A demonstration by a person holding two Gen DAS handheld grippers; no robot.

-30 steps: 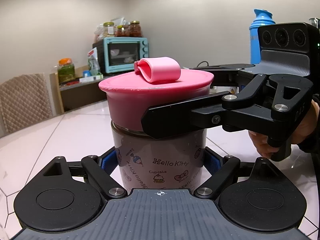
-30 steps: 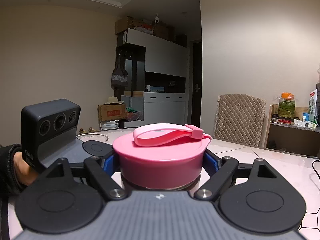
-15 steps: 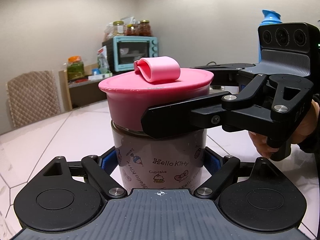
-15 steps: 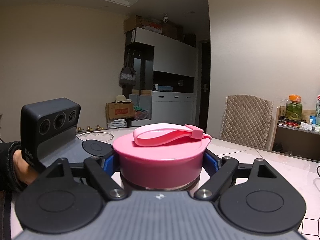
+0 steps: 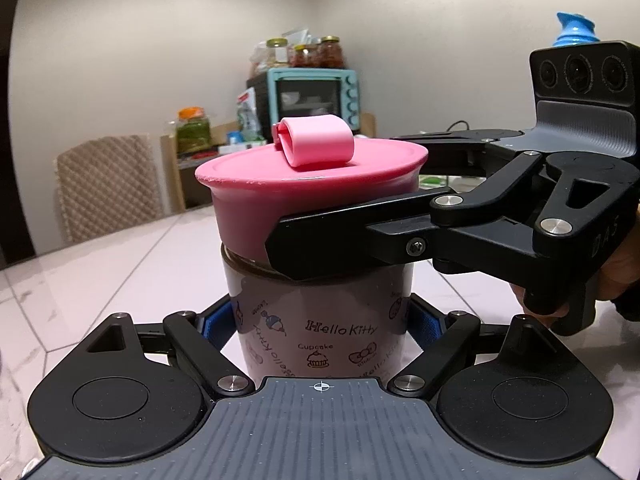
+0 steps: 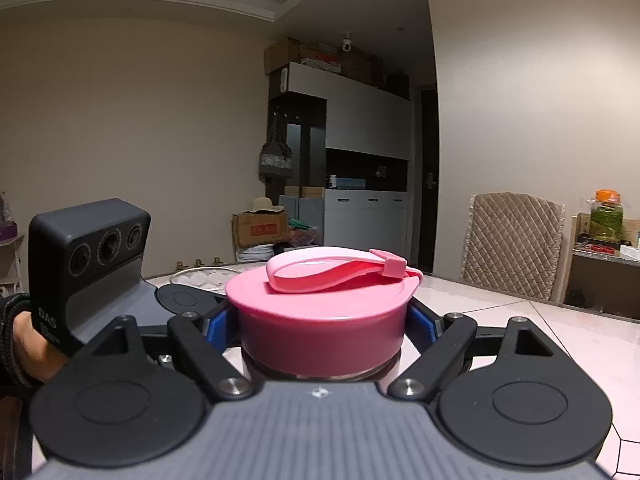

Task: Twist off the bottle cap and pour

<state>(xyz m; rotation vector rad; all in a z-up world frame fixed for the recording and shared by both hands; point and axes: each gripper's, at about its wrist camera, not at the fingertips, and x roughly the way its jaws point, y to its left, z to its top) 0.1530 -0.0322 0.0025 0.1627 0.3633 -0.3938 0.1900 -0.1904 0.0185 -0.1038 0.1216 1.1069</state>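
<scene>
A Hello Kitty bottle stands upright on the white marble table. My left gripper is shut on its brownish body, with a blue pad pressing each side. The pink cap with a folded strap sits on top. My right gripper is shut on the cap; in the left wrist view its black fingers reach in from the right around the cap's wall. A hand holds it. The left gripper's housing shows at the left of the right wrist view.
A quilted chair stands at the table's far edge. Behind it is a shelf with a teal toaster oven and jars. A blue flask top peeks over the right gripper. A glass dish sits on the table beyond the bottle.
The room behind has slid to the right in both views, so both grippers have swung left together. Bottle, cap and strap keep the same place between the fingers.
</scene>
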